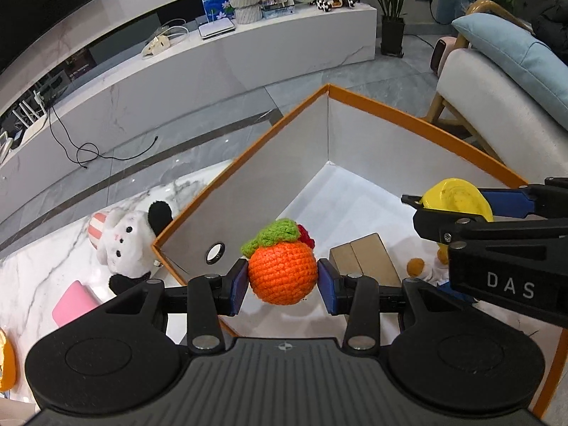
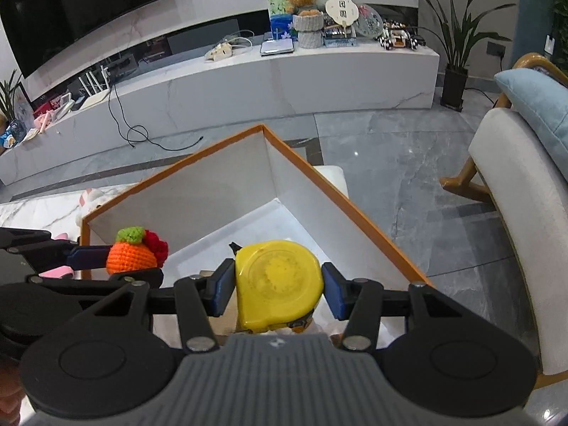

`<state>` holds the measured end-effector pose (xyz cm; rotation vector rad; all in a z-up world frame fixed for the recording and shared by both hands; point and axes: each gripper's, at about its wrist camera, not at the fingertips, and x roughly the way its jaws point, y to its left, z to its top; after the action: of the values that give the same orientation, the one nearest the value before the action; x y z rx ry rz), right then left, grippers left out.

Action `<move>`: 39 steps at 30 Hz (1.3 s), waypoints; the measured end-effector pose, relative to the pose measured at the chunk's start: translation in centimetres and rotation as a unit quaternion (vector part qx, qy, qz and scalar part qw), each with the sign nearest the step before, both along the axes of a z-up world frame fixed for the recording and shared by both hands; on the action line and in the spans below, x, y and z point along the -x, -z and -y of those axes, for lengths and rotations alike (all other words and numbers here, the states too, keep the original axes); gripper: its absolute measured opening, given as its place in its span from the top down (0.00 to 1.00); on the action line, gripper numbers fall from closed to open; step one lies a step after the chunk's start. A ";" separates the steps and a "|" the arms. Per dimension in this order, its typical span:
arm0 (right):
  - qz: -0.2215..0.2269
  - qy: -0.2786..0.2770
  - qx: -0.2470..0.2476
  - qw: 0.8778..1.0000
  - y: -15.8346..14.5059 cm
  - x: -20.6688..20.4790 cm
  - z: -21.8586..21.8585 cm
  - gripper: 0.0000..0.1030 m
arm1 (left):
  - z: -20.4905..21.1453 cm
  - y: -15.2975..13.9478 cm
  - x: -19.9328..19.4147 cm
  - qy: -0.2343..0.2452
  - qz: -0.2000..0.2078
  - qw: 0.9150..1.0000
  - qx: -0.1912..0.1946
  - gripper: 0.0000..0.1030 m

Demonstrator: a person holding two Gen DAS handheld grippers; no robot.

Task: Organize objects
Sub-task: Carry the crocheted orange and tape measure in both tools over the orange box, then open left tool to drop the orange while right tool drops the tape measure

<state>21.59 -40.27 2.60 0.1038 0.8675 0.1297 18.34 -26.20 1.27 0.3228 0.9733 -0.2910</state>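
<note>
You are pinching the crocheted orange [image 1: 282,272] in the left gripper [image 1: 283,280] and the yellow tape measure [image 2: 278,284] in the right gripper [image 2: 278,293], both hanging over the orange-rimmed box [image 1: 419,120] below your jaws, probably for dropping them inside.

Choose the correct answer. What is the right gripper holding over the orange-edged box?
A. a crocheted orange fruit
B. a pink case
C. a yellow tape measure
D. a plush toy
C: in the right wrist view, the right gripper has its blue pads closed on the yellow tape measure, above the box.
</note>
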 end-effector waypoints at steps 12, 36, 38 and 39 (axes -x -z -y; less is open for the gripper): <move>-0.021 0.003 0.001 1.000 1.3 -1.3 -0.5 0.48 | 0.2 1.1 -0.6 -0.006 -0.013 1.000 0.005 0.52; 0.040 0.030 -0.021 0.999 -1.2 -0.8 -0.4 0.44 | -2.9 -3.0 0.9 -0.037 0.057 0.994 0.082 0.34; 0.045 0.027 -0.020 0.998 -1.6 -0.5 -0.6 0.44 | -3.5 -3.8 1.2 -0.044 0.062 0.993 0.088 0.34; 0.048 0.025 -0.020 0.998 -1.7 -0.4 -0.7 0.44 | -4.0 -4.4 1.4 -0.046 0.067 0.993 0.089 0.34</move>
<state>21.95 -39.59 4.33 0.1559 0.7650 0.1041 16.95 -22.24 5.63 0.1314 0.8208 -0.2662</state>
